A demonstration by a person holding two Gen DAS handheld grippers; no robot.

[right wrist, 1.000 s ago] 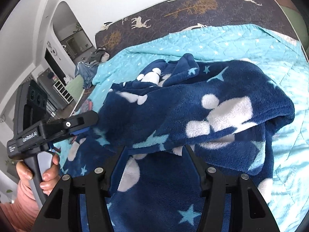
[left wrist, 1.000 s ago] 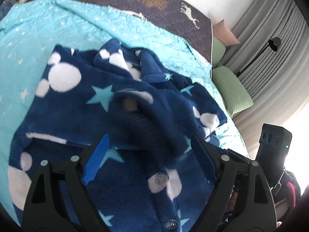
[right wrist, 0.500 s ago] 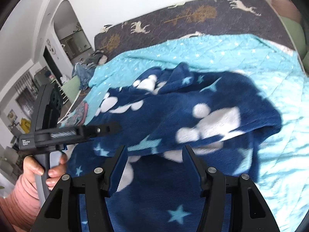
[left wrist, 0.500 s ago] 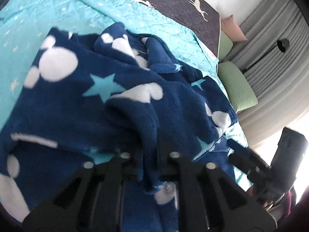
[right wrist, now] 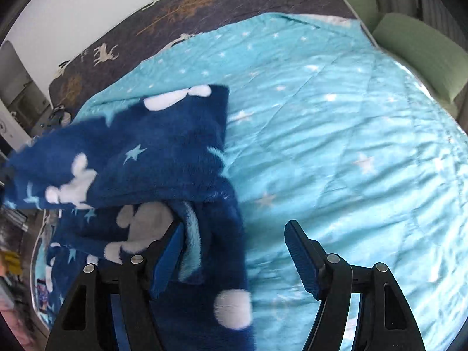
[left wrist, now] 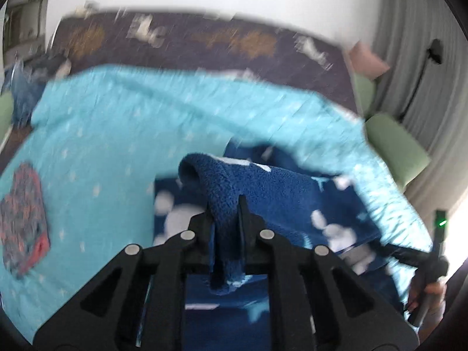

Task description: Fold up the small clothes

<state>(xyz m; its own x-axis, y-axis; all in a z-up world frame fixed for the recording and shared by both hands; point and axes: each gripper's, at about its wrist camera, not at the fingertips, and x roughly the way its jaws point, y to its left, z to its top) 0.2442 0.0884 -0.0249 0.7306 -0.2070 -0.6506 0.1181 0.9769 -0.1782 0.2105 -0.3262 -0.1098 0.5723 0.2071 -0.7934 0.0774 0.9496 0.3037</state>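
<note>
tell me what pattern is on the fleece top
Navy fleece top with white mouse-head shapes and light blue stars, clearest in the right wrist view.

Your left gripper [left wrist: 225,219]: closed on, lifted the fleece garment [left wrist: 263,193]. Your right gripper [right wrist: 234,251]: jaws opened wider, shifted right.

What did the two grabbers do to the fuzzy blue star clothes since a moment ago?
The left gripper closed on a fold of the navy fleece garment and lifted it. The right gripper has just been opening its jaws; fleece hangs beside one finger, unpinched. The turquoise star quilt stayed spread on the bed.
</note>
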